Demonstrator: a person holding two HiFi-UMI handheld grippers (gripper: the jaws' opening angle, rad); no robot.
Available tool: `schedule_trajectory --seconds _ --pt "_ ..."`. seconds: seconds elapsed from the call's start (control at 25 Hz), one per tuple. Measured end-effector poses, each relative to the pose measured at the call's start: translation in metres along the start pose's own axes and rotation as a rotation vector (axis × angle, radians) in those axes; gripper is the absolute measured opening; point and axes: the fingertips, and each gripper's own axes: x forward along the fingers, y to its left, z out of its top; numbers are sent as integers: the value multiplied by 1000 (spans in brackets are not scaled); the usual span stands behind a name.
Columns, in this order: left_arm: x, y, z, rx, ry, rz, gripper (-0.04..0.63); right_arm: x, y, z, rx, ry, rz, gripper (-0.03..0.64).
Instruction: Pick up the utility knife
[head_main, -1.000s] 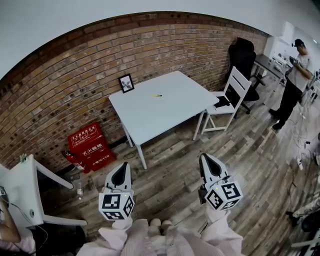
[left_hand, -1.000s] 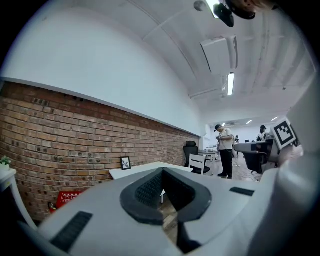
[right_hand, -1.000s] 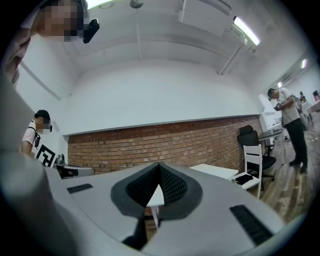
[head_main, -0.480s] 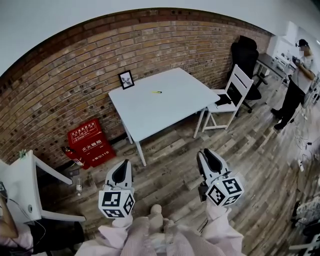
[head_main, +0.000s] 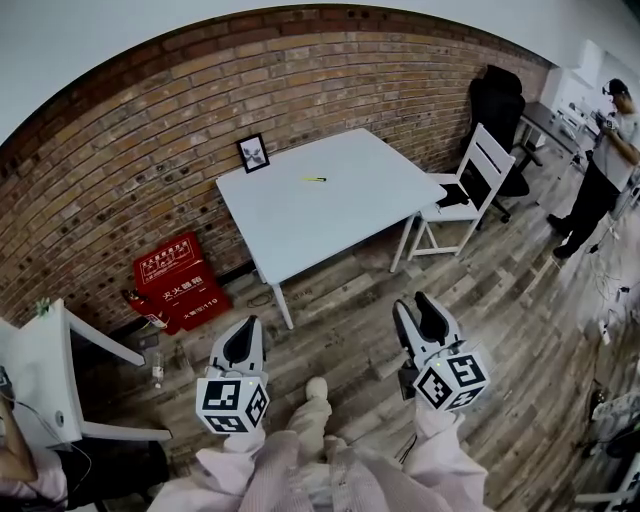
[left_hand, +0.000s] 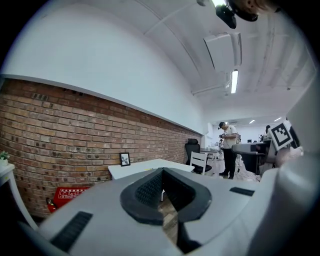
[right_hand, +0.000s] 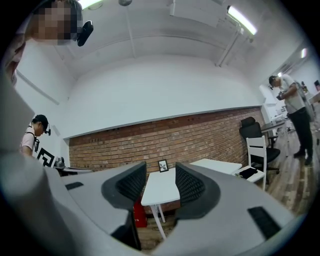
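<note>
A small yellow-green utility knife lies on the white table against the brick wall, far ahead of both grippers. My left gripper hangs over the wooden floor at lower left, jaws shut with nothing in them. My right gripper is at lower right over the floor; its jaws have just been opening and now stand apart, empty. In the right gripper view the table shows between the spread pads. In the left gripper view the table sits beyond the closed tips.
A small picture frame stands at the table's back left corner. A white chair and a black office chair are right of the table. A red box sits by the wall. A person stands at far right.
The right gripper's jaws have gone from shut to open. Both grippers have shifted slightly forward toward the table; the view has advanced with them.
</note>
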Motion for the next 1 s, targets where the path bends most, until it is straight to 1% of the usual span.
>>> schedule_trajectory --seconds 0.28,0.64,1.0 --pt "43 15 -5 -16 7 1 -5 38 -19 -5 13 10 -8 178" --pt "124 48 2 -47 21 -6 -6 115 -55 -8 3 23 -36 176" --pt "192 73 10 -67 37 -26 -6 186 -76 -8 18 48 -38 176"
